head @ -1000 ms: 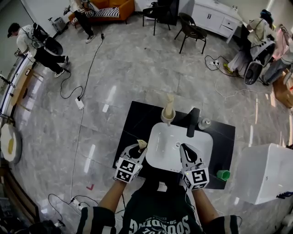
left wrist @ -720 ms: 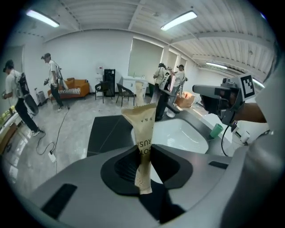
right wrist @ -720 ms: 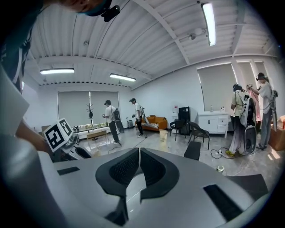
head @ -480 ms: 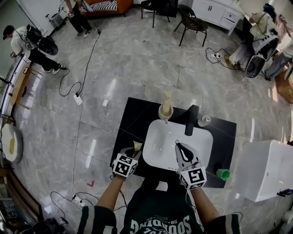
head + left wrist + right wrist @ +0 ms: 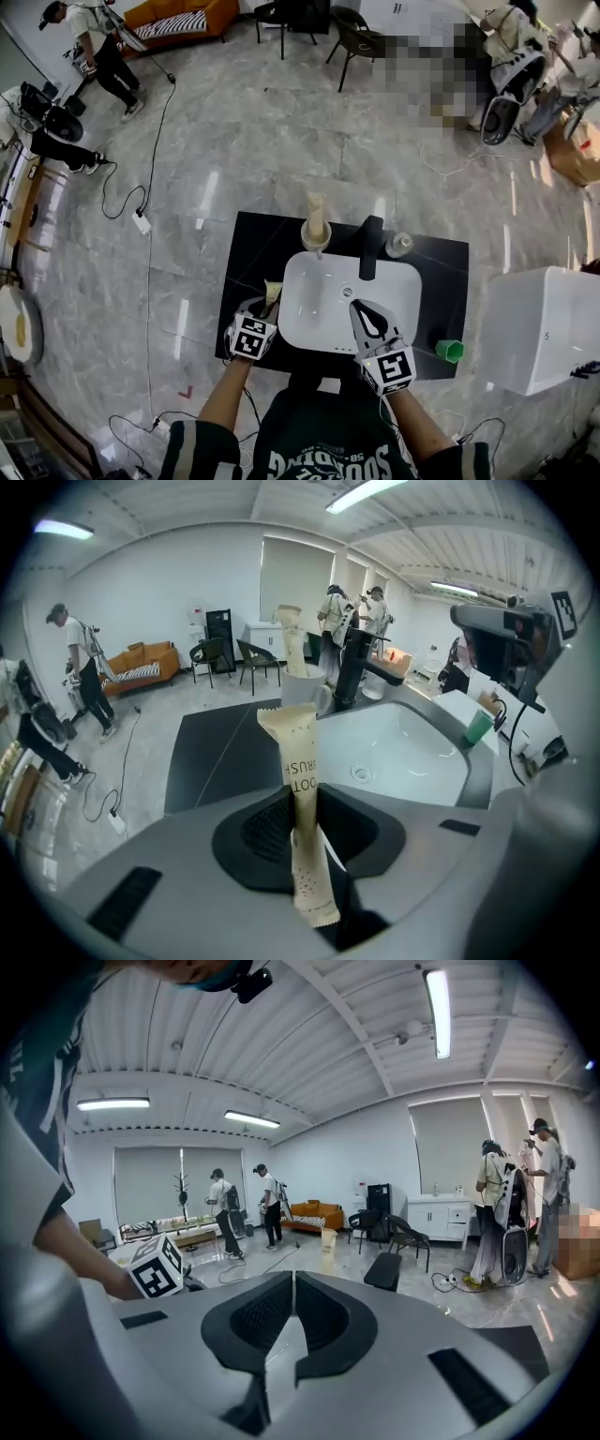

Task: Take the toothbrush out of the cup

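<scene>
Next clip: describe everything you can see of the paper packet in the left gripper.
The toothbrush packet is a slim, flat sachet of beige, kraft-looking paper with dark print; the letters BRUSH read down its face. It looks sealed at the top and slightly creased. It stands roughly upright, clamped at its lower half between the fingers of the left gripper, its top rising free. It is over the black counter, left of the white basin; nothing else visibly touches it.

- My left gripper (image 5: 263, 307) has sunk and tipped further downward.
- The toothbrush (image 5: 273, 292) it carries now sits lower beside the basin (image 5: 323, 328).
- Its tip seems closer to the counter (image 5: 251, 246); I can't judge contact.
</scene>
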A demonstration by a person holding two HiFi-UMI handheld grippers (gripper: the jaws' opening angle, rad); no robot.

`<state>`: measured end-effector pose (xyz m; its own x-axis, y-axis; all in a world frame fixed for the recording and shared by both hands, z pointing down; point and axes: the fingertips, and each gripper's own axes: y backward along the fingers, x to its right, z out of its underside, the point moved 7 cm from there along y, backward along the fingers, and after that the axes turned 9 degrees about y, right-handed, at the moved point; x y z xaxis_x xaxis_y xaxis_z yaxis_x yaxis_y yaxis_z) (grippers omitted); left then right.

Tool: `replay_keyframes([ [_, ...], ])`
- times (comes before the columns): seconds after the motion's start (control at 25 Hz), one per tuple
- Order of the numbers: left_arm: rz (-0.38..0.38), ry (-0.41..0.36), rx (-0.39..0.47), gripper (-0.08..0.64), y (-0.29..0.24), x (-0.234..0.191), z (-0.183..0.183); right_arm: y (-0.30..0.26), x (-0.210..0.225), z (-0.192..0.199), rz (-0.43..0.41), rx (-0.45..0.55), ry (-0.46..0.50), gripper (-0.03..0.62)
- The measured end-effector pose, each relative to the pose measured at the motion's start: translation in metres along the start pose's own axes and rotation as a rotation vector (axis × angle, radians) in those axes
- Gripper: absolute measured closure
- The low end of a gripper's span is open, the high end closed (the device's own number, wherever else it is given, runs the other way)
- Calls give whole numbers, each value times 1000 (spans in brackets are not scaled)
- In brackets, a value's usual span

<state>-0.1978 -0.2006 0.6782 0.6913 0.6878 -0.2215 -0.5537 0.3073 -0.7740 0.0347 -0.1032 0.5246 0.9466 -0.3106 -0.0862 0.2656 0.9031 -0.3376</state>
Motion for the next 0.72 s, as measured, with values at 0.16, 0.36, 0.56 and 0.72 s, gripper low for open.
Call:
replay_keyframes([
  [0.16, 1, 16, 40, 472, -10, -4, -7, 3, 4, 1, 23, -7, -13, 551],
  [0.36, -21, 47, 16, 472, -26, -14, -4, 6, 5, 6, 50, -17, -46, 551],
  [0.56, -25, 104, -30, 472, -44, -21, 2, 8, 4, 8, 61, -24, -75, 551],
  [0.72, -50, 137, -47, 472, -50, -24, 4, 9, 4, 7, 72, -19, -96, 551],
])
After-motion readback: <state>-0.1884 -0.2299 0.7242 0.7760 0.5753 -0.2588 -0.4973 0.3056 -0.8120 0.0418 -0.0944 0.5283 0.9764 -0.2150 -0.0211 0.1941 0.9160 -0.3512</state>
